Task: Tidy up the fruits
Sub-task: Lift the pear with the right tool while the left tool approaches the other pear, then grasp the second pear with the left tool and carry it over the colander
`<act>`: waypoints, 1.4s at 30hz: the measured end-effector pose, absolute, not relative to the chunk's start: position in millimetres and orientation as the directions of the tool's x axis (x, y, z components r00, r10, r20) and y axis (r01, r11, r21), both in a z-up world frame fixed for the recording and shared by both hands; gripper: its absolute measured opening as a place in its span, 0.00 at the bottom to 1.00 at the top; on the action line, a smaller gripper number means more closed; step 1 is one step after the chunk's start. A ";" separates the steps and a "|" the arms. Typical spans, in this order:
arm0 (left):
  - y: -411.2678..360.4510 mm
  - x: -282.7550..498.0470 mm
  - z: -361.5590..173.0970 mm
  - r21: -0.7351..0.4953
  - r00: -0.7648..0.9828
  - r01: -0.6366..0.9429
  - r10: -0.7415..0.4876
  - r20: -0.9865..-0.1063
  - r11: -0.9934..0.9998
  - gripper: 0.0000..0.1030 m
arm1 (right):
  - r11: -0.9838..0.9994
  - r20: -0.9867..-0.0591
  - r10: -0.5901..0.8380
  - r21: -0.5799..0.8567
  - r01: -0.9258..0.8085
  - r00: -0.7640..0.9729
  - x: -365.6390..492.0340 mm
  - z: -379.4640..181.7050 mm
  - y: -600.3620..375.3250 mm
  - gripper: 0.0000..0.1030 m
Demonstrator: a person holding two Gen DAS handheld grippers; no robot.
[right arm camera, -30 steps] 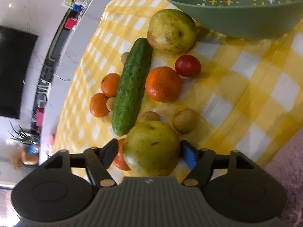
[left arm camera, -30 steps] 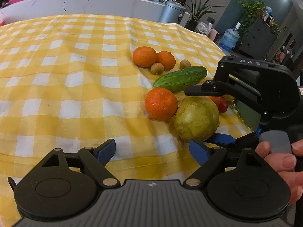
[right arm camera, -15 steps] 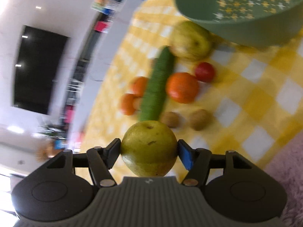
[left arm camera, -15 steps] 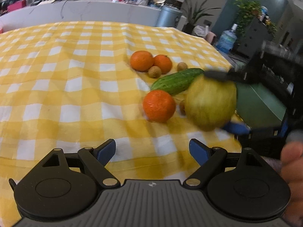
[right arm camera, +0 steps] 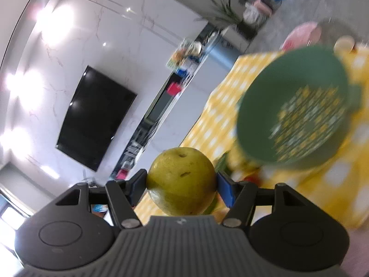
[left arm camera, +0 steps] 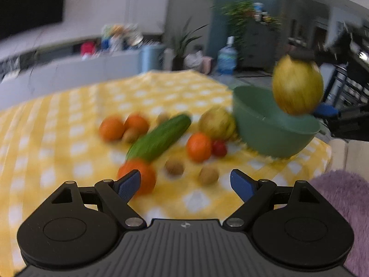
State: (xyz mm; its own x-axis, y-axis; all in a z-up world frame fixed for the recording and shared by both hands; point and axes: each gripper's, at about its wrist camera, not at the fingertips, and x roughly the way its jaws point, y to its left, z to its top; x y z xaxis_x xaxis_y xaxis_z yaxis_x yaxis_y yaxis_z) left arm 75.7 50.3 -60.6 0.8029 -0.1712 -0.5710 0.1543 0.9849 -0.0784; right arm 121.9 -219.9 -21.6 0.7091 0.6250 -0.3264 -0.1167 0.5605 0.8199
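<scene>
My right gripper (right arm camera: 182, 182) is shut on a yellow-green pear (right arm camera: 182, 181), held in the air beside the green colander bowl (right arm camera: 293, 106). In the left wrist view the same pear (left arm camera: 297, 87) hangs over the near rim of the bowl (left arm camera: 272, 127). My left gripper (left arm camera: 185, 183) stands open and empty above the yellow checked cloth (left arm camera: 57, 127). On the cloth lie a second pear (left arm camera: 216, 122), a cucumber (left arm camera: 159, 138), three oranges (left arm camera: 198, 146) (left arm camera: 111, 128) (left arm camera: 137, 122), a fourth orange (left arm camera: 138, 176) behind my left finger, a small tomato (left arm camera: 219, 147) and small brown fruits (left arm camera: 175, 167).
A purple fuzzy fabric (left arm camera: 341, 205) lies at the right near the table edge. Beyond the table are a long counter (left arm camera: 80, 69), a water bottle (left arm camera: 227, 57), plants and a wall television (right arm camera: 92, 120).
The right gripper closed on the pear, lifted it off the cloth and carried it up toward the green bowl. The left gripper swung to the right and stayed open.
</scene>
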 end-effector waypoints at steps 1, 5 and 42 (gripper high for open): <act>45.5 83.1 -57.7 -0.058 0.806 0.183 -0.183 -0.563 0.981 0.99 | 0.580 -0.334 0.610 0.806 -0.117 0.719 119.1 -21.0 -230.6 0.60; 28.5 115.2 -52.2 -0.007 0.801 0.289 -0.246 -0.546 0.957 0.99 | 0.697 -0.418 0.548 0.707 -0.119 0.725 108.6 -24.4 -270.9 0.60; -6.1 227.0 -92.5 0.074 0.612 0.572 -0.366 -0.701 0.817 0.75 | 0.897 -0.705 0.370 0.442 -0.033 0.606 115.2 -68.8 -302.1 0.60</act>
